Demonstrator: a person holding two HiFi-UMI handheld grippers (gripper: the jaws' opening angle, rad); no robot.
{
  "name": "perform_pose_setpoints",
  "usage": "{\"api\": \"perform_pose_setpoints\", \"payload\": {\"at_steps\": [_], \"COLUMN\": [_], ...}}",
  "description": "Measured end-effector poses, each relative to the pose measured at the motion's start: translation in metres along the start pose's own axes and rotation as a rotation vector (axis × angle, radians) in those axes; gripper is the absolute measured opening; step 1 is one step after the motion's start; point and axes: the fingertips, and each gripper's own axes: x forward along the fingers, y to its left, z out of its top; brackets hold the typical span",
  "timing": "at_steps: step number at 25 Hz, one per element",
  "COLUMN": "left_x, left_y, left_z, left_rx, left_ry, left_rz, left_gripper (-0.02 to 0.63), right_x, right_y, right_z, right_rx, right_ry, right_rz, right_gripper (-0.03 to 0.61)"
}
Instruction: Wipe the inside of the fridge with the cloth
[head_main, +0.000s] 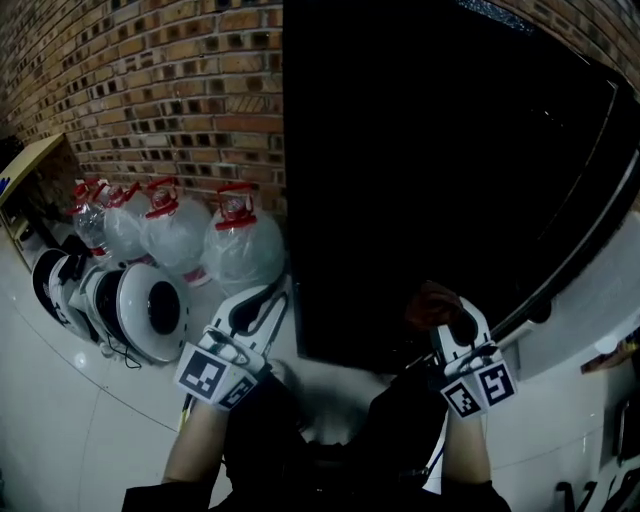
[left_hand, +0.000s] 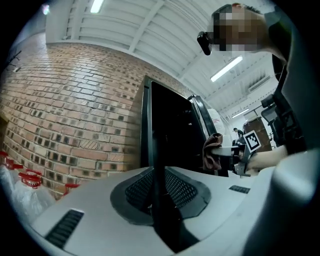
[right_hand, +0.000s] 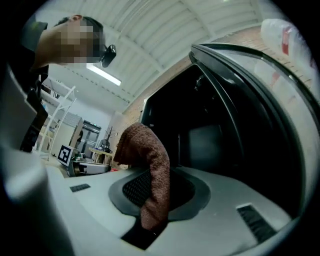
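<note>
Overhead, the left gripper (head_main: 262, 300) sits at the left edge of the dark open fridge (head_main: 430, 180), and the right gripper (head_main: 455, 322) is at its doorway with the brown cloth (head_main: 432, 305). The left gripper view shows fingers nearly together, a thin dark slit between them. The right gripper view shows fingers clamped on the cloth, draped before the fridge's interior.

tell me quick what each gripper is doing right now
Left gripper: jaws nearly together, nothing seen between; fully shut cannot be told.
Right gripper: closed on the brown cloth.
</note>
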Motion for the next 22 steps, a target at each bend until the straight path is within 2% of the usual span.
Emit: {"api": "perform_pose_setpoints", "payload": {"at_steps": [3,7,9,12,13,14,17,19,22], "left_x": [-0.013,-0.027,-0.030,-0.028,-0.028,-0.028,-0.023,-0.021,-0.016], "left_y": [-0.007,-0.010,-0.018,-0.025,-0.023,-0.019,-0.004,-0.002,-0.013], "left_z": [-0.001,0.008,0.010,0.007,0.006,0.006,0.003,-0.003,-0.003], "left_rx": [0.000,-0.064,-0.069,-0.036,-0.030,-0.034,-0.095,-0.129,-0.077], "left_ry": [-0.006,-0.065,-0.076,-0.048,-0.045,-0.049,-0.056,-0.028,0.009], "left_rz": [0.004,0.016,0.001,-0.004,0.007,0.018,0.043,0.042,0.008], "left_gripper": [0.072,0.072,0.072,0.068,0.016,0.003,0.003,0.003,0.003], "right_x": [-0.015,-0.036,-0.047,-0.059,-0.062,-0.063,-0.062,-0.066,-0.066], "right_y": [0.004,0.002,0.001,-0.002,-0.003,-0.005,-0.015,-0.021,-0.028], "right_z": [-0.008,-0.015,-0.019,-0.026,-0.024,-0.022,-0.022,-0.024,-0.023], "right_rx": [0.007,0.027,0.040,0.064,0.067,0.066,0.088,0.132,0.161], "right_ry": [0.012,0.012,0.005,-0.007,-0.017,-0.030,-0.047,-0.052,-0.062], "right_rz": [-0.017,-0.044,-0.058,-0.084,-0.092,-0.098,-0.117,-0.143,-0.172], "right_gripper": [0.077,0.075,0.075,0.075,0.075,0.075,0.074,0.074,0.072]}}
